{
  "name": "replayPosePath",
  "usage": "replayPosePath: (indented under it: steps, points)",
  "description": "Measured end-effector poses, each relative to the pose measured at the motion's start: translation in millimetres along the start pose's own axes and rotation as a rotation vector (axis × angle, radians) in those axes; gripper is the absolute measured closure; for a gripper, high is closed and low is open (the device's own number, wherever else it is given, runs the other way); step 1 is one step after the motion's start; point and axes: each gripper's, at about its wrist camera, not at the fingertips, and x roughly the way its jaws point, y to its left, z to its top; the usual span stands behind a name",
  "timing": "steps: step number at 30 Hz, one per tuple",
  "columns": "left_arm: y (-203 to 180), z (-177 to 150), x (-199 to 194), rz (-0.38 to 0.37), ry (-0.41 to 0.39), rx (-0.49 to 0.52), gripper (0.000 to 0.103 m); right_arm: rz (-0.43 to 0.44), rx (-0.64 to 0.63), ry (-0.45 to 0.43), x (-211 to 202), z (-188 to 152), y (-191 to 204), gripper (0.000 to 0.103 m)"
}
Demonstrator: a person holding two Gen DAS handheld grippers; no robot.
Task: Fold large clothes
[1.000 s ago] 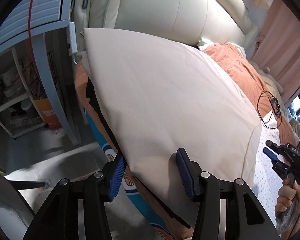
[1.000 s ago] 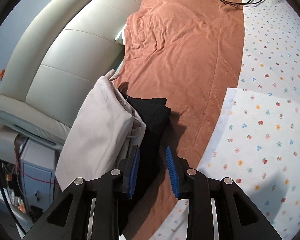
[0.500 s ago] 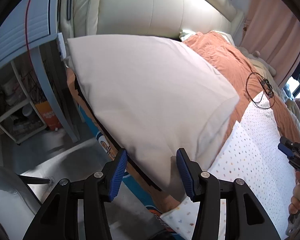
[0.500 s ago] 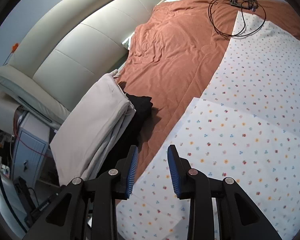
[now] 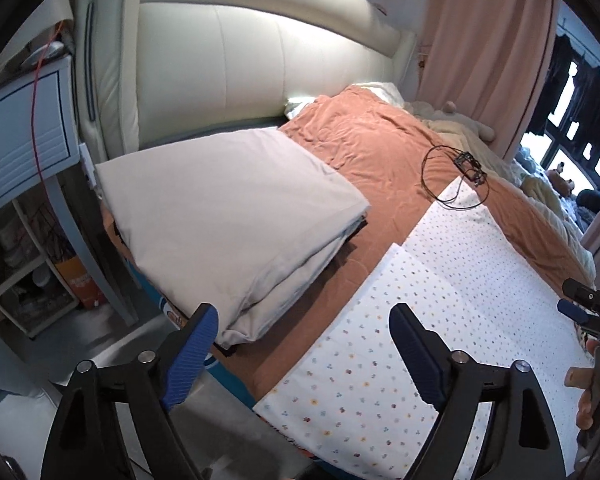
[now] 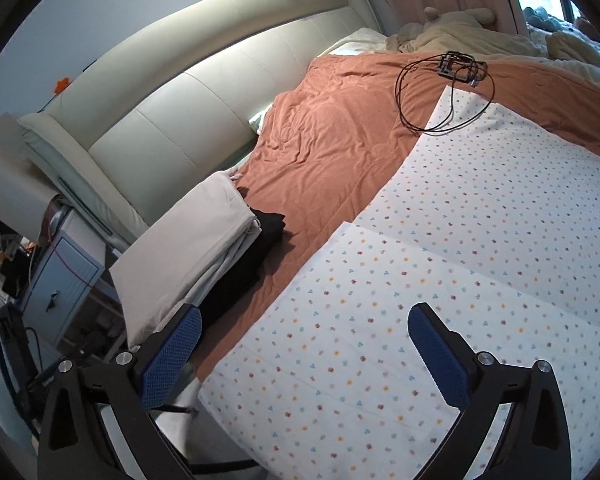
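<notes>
At the far left edge of the bed, next to the pale blue wooden nightstand point(image 5: 28, 128), a folded beige cloth garment point(image 5: 228, 216) lies flat on top of a folded black garment point(image 6: 256, 256), the two making a neat stack on the rust-orange quilted bedspread point(image 5: 380, 152) close to the cream padded leather headboard point(image 5: 228, 60). Neither gripper touches that stack, so I judge this piece finished and set aside.

Over the near corner of the stack and the bed edge hangs the left gripper point(image 5: 304, 340), its blue-padded jaws opening wide with nothing pinched between them; the beige corner only shows behind the left pad. Just right of it, a white sheet printed with small coloured flowers point(image 5: 472, 280) is spread over the bedspread, with a second printed layer overlapping it near the bed's edge. A coiled black cable with a small black device point(image 5: 460, 172) sits at the far end of that sheet, partly on it.

The right gripper point(image 6: 304, 352) hovers above the near corner of the printed sheet, its jaws also opening and bare of cloth.

The step in hand looks like the changeover from one finished piece to the next. If the printed sheet is the next one to fold, each gripper would need to come down on a near corner or edge and close on the top layer, and the cable may have to be cleared before the far end is lifted.
</notes>
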Motion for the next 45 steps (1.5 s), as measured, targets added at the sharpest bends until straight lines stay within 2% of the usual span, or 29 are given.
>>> replayPosePath:
  steps: [3,9,18,27,36,45]
  points:
    - [-21,-4,-15,-0.034,-0.034,0.045,0.005,-0.01,-0.007,-0.036,-34,-10,-6,0.0]
    - [-58,-20,-45,-0.096,-0.075,0.13,0.003,-0.115,-0.033,-0.099,-101,-31,-19,0.0]
    - [-98,-57,-102,-0.162,-0.166,0.25,0.0,-0.175,0.003,-0.187,-181,-72,-43,0.0]
    - [-116,-99,-149,-0.232,-0.241,0.332,0.0,-0.26,0.032,-0.24,-232,-133,-58,0.0]
    - [-130,-154,-176,-0.315,-0.27,0.418,0.0,-0.39,0.006,-0.278,-271,-207,-60,0.0]
    - [-126,-201,-192,-0.4,-0.282,0.436,0.0,-0.422,0.003,-0.361,-292,-269,-45,0.0]
